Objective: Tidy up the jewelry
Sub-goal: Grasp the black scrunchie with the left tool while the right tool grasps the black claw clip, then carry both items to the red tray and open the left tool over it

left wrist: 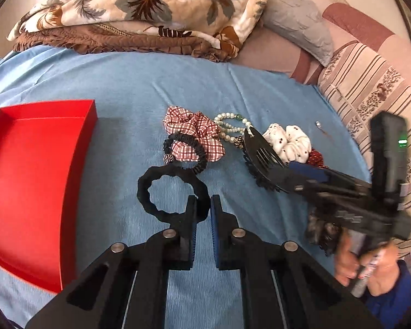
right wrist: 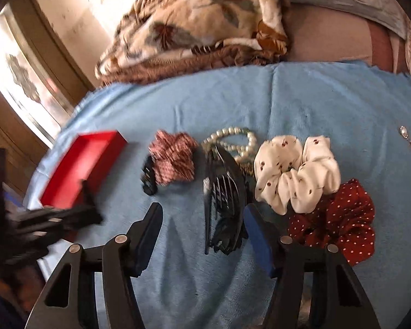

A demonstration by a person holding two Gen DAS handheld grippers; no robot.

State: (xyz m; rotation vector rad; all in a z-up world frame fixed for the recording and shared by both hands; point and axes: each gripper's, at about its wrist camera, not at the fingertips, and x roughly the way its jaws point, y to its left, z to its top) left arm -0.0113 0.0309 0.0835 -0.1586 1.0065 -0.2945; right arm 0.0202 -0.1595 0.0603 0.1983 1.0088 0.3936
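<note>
No legible writing on red box (left wrist: 41, 164)

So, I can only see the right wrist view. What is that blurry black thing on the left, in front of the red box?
Observer: That is the left gripper, shut on a thick black fabric hair ring.
Operator: Has anything been put away?
Observer: No. The shallow red cardboard box has nothing inside, in the part that shows.
Operator: And the small dark lump in the middle?
Observer: A ribbed black hair band, a closed loop lying partly on the red-and-white checked scrunchie.
</note>
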